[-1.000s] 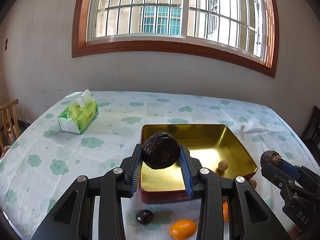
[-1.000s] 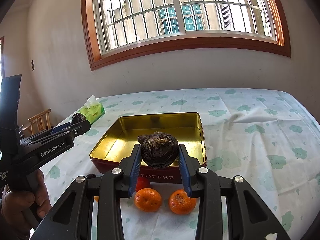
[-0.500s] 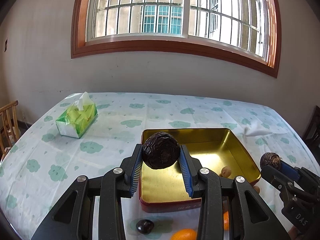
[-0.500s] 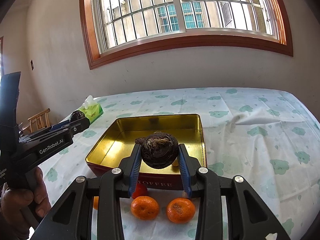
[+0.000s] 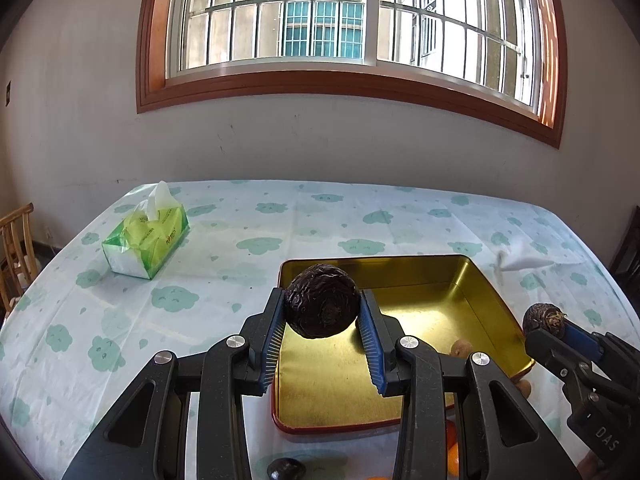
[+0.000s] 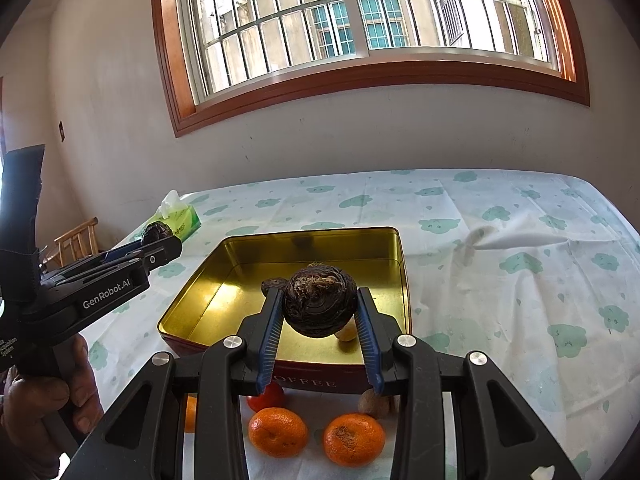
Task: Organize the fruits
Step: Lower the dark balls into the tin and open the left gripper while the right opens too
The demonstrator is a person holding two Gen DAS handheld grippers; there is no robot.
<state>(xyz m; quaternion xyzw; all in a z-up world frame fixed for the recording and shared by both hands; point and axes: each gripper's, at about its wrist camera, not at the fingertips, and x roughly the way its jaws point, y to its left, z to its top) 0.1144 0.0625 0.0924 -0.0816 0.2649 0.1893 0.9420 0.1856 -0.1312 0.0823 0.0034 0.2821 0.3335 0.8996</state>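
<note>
Mid-carry over the gold tin (image 5: 472,300) on the desk (image 5: 240,240): left tool (image 5: 322,320) pinching a wrinkled dark fruit (image 5: 322,306), right tool (image 6: 319,314) pinching a hairy dark fruit (image 6: 320,304). Next, probably: lower into the tin, then release.

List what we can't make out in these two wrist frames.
- Left wrist: the orange fruit and a dark fruit near the tin are cut off by the left gripper and the bottom edge.
- Right wrist: a small pale fruit in the tin is half hidden behind the right gripper.
- Right wrist: the tin's lettering is partly covered by the fingers.
</note>
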